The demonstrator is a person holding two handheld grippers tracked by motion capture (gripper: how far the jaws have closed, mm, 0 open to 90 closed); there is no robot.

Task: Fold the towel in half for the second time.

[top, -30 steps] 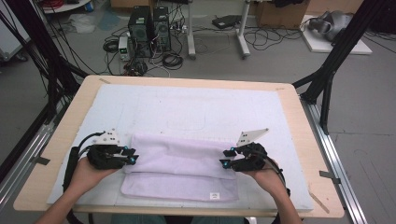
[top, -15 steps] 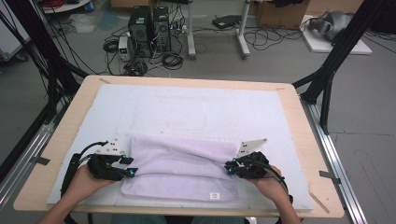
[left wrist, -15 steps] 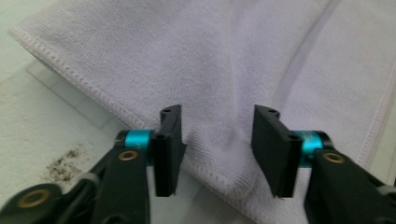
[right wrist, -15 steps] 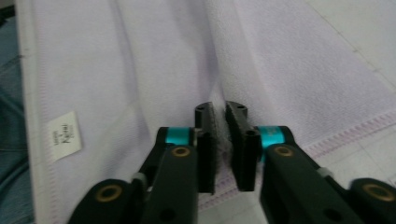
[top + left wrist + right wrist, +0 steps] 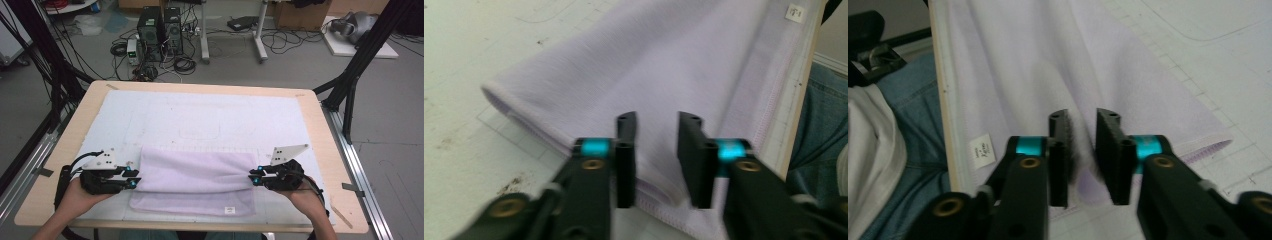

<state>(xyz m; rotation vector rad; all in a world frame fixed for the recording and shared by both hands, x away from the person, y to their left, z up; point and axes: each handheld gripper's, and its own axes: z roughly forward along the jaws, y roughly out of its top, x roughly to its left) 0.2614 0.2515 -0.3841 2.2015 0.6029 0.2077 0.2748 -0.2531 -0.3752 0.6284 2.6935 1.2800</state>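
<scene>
A wooden table (image 5: 60,150) w/ a white mat (image 5: 200,115) on top takes up most of the high view. On the mat near the person's edge lies a pale lilac towel (image 5: 195,175), folded over once: the upper layer sits a bit further from the person, the lower layer sticks out toward them. Behind the table, on the floor, stand a black computer tower (image 5: 160,27) and loose cables (image 5: 185,62).

Two forearms come in from the bottom, hands wide apart, one at each short end of the towel. The left gripper (image 5: 134,178) lies low and about level, pointing right at the towel's left edge. The right gripper (image 5: 254,176) mirrors it, pointing left at the right edge.

Left gripper view: left gripper (image 5: 657,131) jaws have just been opening; a clear gap between them, towel fold seen beneath and between, pads not pressing it, so released. Blue jeans (image 5: 819,115) show past the table edge.

Right gripper view: right gripper (image 5: 1082,122) jaws have just been opening too; narrow gap, fabric puckered up between the pads but I can't tell for sure if it's pinched or free. A small white label (image 5: 982,150) sits on the towel's near hem, also visible in the high view as a tiny tag. Nothing blocks either gripper.
</scene>
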